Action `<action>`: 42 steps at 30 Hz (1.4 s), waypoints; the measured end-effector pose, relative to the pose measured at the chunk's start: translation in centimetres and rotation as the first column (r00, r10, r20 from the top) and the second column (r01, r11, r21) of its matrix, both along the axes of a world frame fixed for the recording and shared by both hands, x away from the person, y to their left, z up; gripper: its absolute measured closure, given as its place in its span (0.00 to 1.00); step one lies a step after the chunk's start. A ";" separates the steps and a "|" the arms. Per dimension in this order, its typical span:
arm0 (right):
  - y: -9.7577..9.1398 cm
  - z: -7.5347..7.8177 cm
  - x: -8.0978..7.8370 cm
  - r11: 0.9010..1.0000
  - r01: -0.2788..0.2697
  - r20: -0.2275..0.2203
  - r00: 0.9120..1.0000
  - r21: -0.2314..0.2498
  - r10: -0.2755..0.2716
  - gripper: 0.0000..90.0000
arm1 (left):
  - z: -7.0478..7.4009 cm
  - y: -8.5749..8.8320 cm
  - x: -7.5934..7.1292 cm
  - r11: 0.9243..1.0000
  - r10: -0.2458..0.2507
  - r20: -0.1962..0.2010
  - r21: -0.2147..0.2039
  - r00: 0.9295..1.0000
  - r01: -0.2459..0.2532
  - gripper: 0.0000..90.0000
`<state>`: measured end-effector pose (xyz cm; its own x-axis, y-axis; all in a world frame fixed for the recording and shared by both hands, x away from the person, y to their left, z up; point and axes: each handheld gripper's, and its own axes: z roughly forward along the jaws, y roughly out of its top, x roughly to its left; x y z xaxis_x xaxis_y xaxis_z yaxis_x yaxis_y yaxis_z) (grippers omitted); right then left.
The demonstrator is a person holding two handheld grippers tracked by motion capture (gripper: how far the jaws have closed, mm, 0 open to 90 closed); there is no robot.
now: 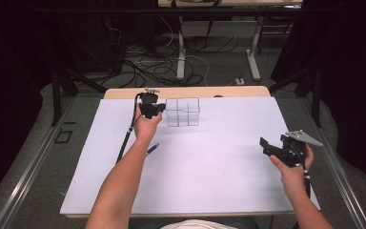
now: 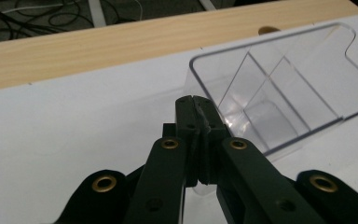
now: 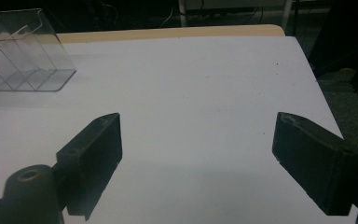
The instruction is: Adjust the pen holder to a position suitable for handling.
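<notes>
High view, 12 o'clock of the white table cover (image 1: 219,167): clear plastic organiser box with inner dividers (image 1: 182,112), upright, close to the pale wooden table edge (image 1: 186,92). At the 9 o'clock side of this box: left gripper (image 1: 160,109), touching the box wall. In the left gripper view, black jaws pressed fully together right at the near corner of the box. Cannot tell whether the thin clear wall is pinched between them or only lies beside them.

At 4 o'clock of the cover, well apart from the box: right gripper (image 1: 266,145), held above the surface. In the right gripper view, jaws standing wide, with nothing between them.

At 7 o'clock from the box, beside the left forearm: small blue pen (image 1: 153,148), lying flat on the cover.

Judged from this, work only at its beginning. Done, as it seems: reaching the box. Left to do: probably securing or shifting the box, then bringing the pen to a compartment, all compartments looking empty.
</notes>
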<state>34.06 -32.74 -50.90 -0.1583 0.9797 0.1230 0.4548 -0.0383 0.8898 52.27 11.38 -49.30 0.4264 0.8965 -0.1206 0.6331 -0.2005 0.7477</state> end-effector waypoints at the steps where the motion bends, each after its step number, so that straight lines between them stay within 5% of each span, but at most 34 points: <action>1: 0.0 0.0 0.0 1.000 0.000 0.000 1.000 0.000 0.000 0.17 | -0.2 -0.3 -0.1 1.000 -0.008 -0.003 0.017 1.000 0.008 1.00; 20: 0.1 -0.1 0.1 1.000 -0.009 0.005 1.000 0.000 0.009 0.18 | 0.1 -0.6 -0.7 0.999 -0.030 0.028 0.031 0.999 0.029 0.98; 30: 0.2 -0.2 0.1 0.999 -0.034 0.008 0.999 -0.003 0.034 0.18 | 1.5 1.0 -2.5 0.999 -0.047 0.036 -0.014 0.998 0.048 0.90; 36: 0.4 -0.1 0.1 0.999 -0.034 0.005 0.999 -0.002 0.035 0.18 | 2.2 1.8 -3.7 0.998 -0.068 0.043 -0.004 0.997 0.068 0.85; 42: 0.4 -0.1 0.1 0.999 -0.032 -0.005 0.999 -0.003 0.032 0.18 | 2.9 2.5 -5.3 0.996 -0.075 0.092 -0.041 0.993 0.079 0.75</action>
